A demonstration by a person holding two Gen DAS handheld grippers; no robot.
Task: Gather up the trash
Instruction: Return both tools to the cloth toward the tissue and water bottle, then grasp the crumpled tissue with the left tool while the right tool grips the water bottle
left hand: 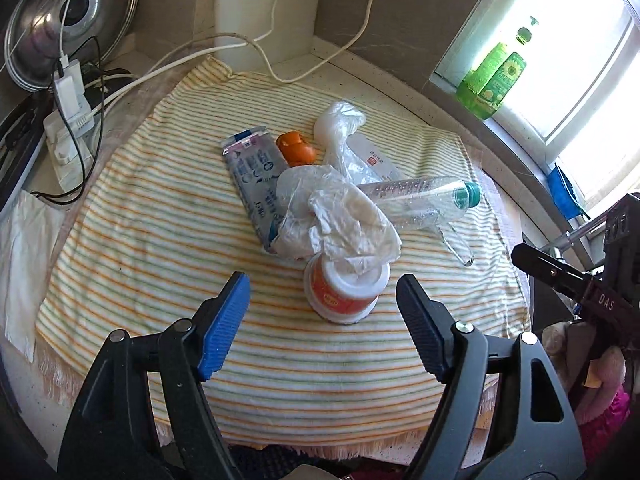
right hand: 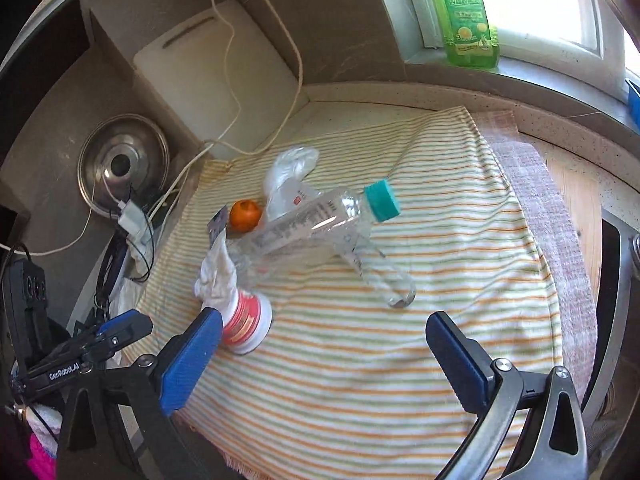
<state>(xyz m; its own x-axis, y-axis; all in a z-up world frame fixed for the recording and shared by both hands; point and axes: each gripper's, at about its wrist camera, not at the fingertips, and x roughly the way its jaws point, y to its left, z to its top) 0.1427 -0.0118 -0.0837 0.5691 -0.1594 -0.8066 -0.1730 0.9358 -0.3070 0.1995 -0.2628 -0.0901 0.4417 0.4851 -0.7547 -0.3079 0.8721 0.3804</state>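
Note:
A pile of trash lies on the striped cloth (left hand: pixel 140 208). It holds an orange-and-white cup (left hand: pixel 344 294) stuffed with crumpled tissue (left hand: pixel 344 224), a clear plastic bottle (left hand: pixel 424 196) with a teal cap, a silver-blue wrapper (left hand: pixel 252 172), orange peel (left hand: pixel 296 148) and a clear plastic bag (left hand: pixel 340 128). My left gripper (left hand: pixel 322 320) is open, its jaws on either side of the cup, just short of it. My right gripper (right hand: pixel 320 356) is open and empty above the cloth (right hand: pixel 400 360), with the cup (right hand: pixel 248 320) by its left finger and the bottle (right hand: pixel 320 220) beyond.
A power strip with a charger (left hand: pixel 70 92) and cables lies at the left. A steel pot lid (left hand: pixel 68 12) leans on the wall. A white cutting board (right hand: pixel 216 80) stands behind. A green bottle (right hand: pixel 464 12) stands on the windowsill. A sink edge (right hand: pixel 612 280) is at right.

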